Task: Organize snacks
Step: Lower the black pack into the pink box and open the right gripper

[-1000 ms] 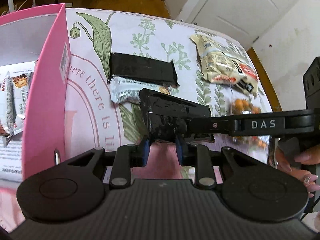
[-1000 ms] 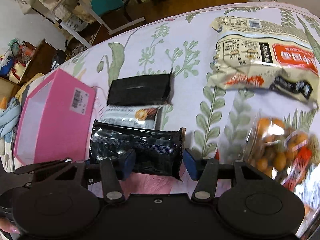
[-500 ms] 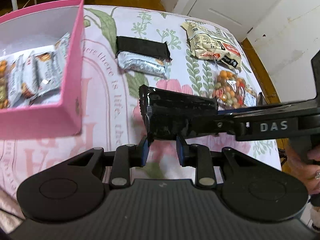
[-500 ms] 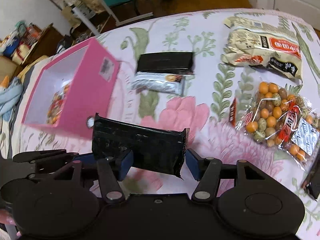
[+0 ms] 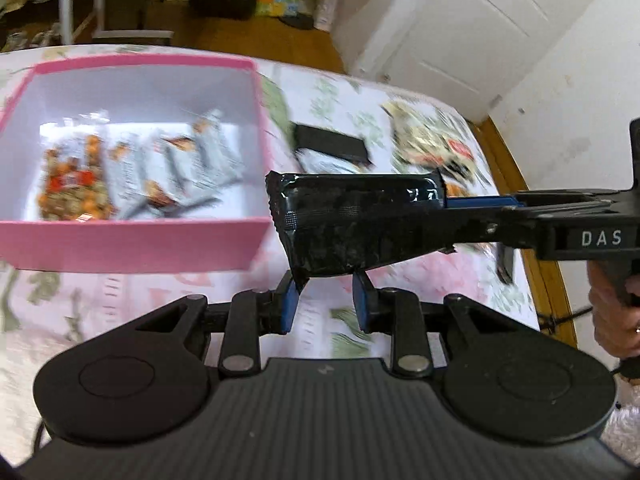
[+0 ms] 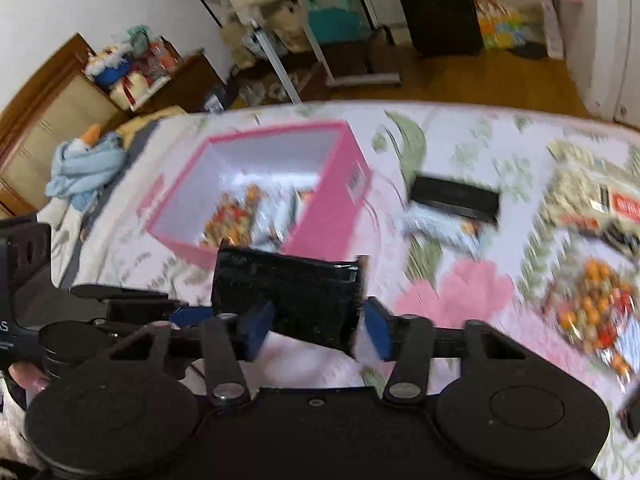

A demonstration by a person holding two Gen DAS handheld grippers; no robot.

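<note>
Both grippers have lifted the black snack pack (image 5: 356,224) off the floral bedspread (image 5: 420,288) since a second ago. Left gripper (image 5: 325,286) is pinching its bottom edge; right gripper (image 6: 318,320) straddles it, jaws closing. Pink box (image 5: 132,244) of snacks sits at 10 o'clock, more packets (image 5: 332,146) at 12, nut bag (image 6: 592,304) further right.

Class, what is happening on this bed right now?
A person holds a black snack packet in the air between two handheld grippers, beside an open pink box that already contains snacks. The left gripper pinches its lower edge; the right gripper's jaws are closing on it. More snacks lie on the bedspread.
</note>
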